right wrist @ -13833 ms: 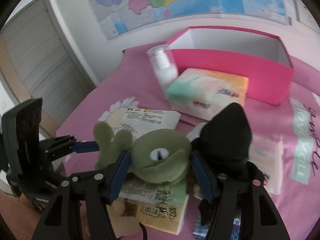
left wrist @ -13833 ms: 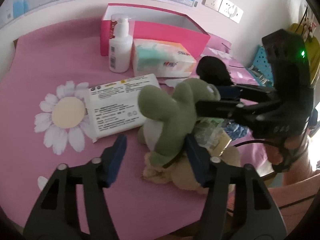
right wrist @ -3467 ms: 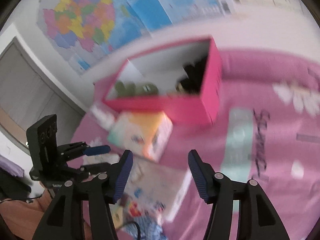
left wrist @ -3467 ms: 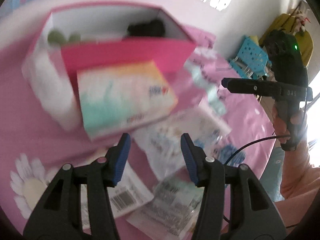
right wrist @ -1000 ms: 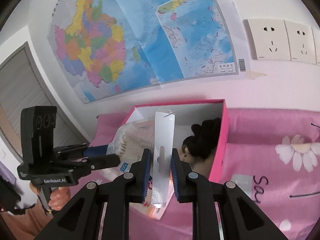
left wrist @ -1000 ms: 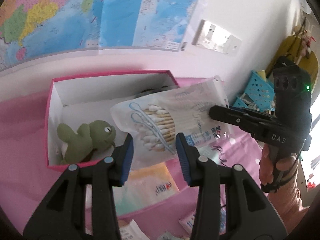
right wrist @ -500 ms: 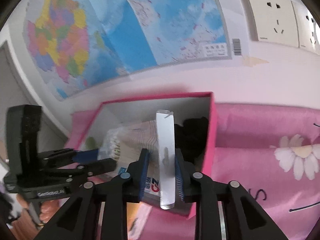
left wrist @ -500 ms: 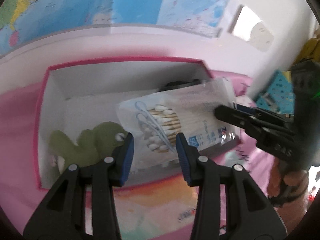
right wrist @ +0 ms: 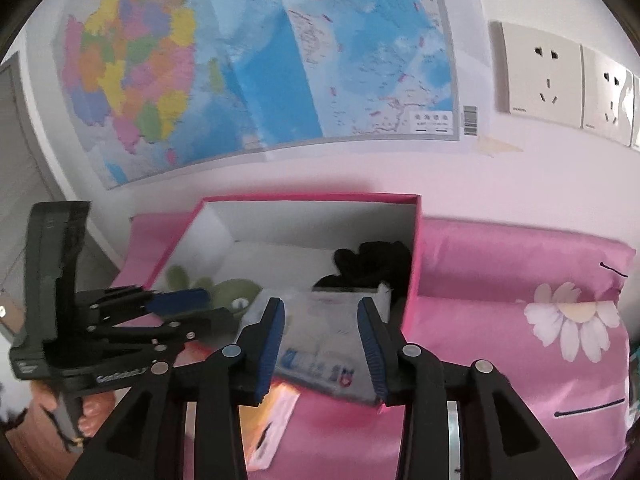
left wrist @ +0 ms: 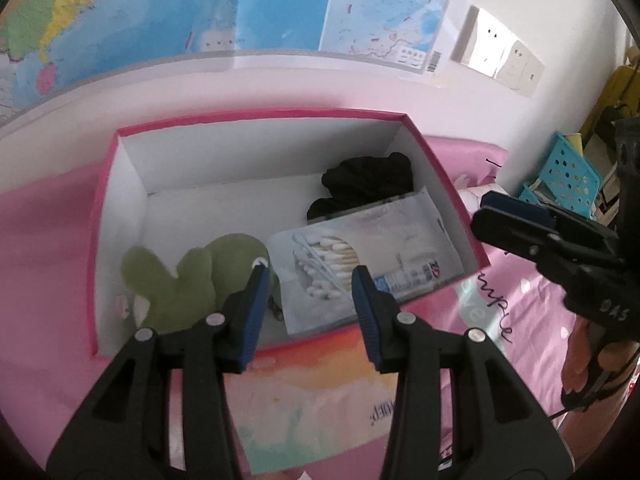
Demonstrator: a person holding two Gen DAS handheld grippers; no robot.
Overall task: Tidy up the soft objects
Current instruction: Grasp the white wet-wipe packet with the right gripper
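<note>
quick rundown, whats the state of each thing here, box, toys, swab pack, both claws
pink box: open, no lid on
green plush toy: lying inside the box
black soft toy: inside, far right corner
cotton swab pack: in the box, leaning on its near wall
left claw: open, empty
right claw: open, empty

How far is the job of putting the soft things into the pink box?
Done: the green plush toy, the black soft item and the bag of cotton swabs lie in the pink box. In hand: nothing; the left gripper and right gripper are open. Left: the tissue pack lies outside.
</note>
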